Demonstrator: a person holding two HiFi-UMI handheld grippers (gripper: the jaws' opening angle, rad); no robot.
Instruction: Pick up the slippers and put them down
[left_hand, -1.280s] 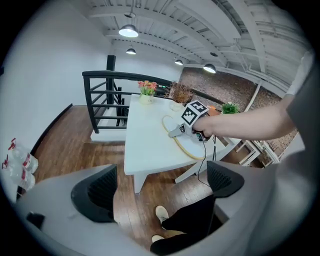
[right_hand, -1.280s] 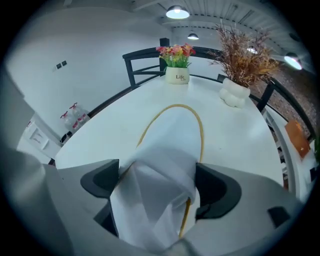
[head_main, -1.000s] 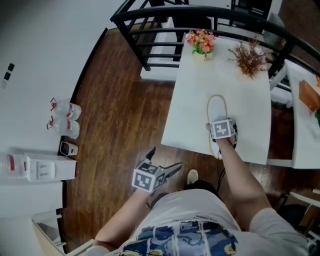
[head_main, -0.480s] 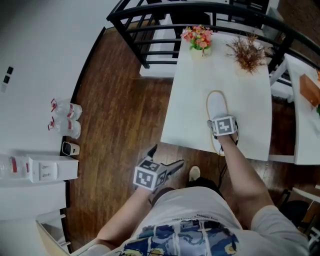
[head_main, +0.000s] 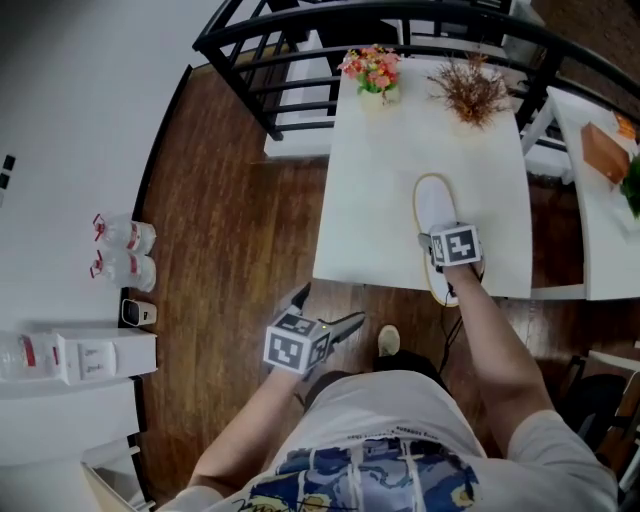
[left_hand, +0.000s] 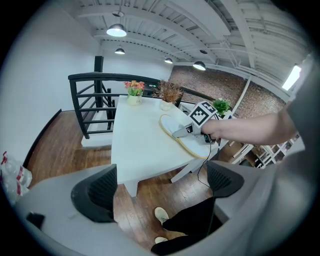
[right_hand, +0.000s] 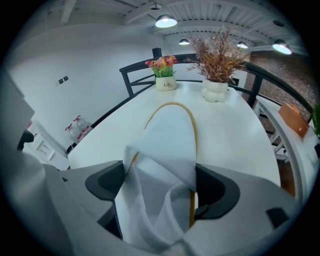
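Observation:
A white slipper (head_main: 434, 205) with a yellow rim lies lengthwise on the white table (head_main: 375, 190), its heel end at the near edge. My right gripper (head_main: 447, 252) is over that heel end, shut on the slipper's white strap. In the right gripper view the bunched strap fills the gap between the jaws of the right gripper (right_hand: 157, 187), and the sole (right_hand: 172, 130) stretches away ahead. The left gripper view shows the slipper (left_hand: 172, 124) and the right gripper (left_hand: 187, 131) from the side. My left gripper (head_main: 325, 312) hangs open over the wooden floor, left of the table, holding nothing.
A small pot of flowers (head_main: 370, 70) and a vase of dried twigs (head_main: 468, 90) stand at the table's far end, before a black railing (head_main: 300, 30). Bottles (head_main: 125, 250) sit on the floor at left. A second white table (head_main: 600, 230) stands at right.
The head view has shifted a little. My right gripper stays shut on the slipper at the table's near edge, and the left gripper has barely moved.

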